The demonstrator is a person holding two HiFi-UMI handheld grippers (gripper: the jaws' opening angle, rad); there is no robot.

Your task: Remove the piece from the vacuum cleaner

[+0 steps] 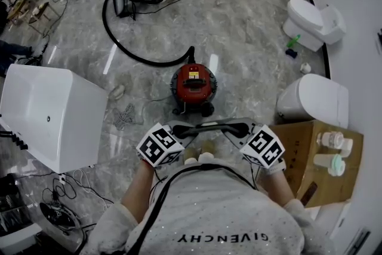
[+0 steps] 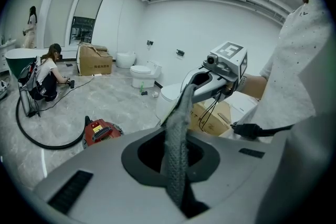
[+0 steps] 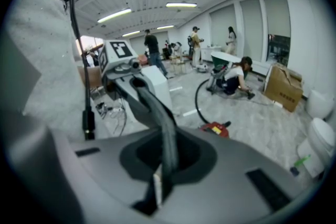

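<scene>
vacuum cleaner (image 1: 193, 83) red | hose (image 1: 141, 58) black | strap (image 2: 176, 149) grey woven | floor (image 1: 245, 27) grey marbled | bathtub (image 1: 48, 110) white

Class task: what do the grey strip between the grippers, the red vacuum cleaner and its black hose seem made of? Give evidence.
The strip: probably woven fabric or mesh, matte; a fine knit-like texture shows. The vacuum cleaner: glossy red shell, plastic or painted metal; it catches highlights. The hose: black, likely flexible plastic or rubber; it lies in a loose curve.
</scene>
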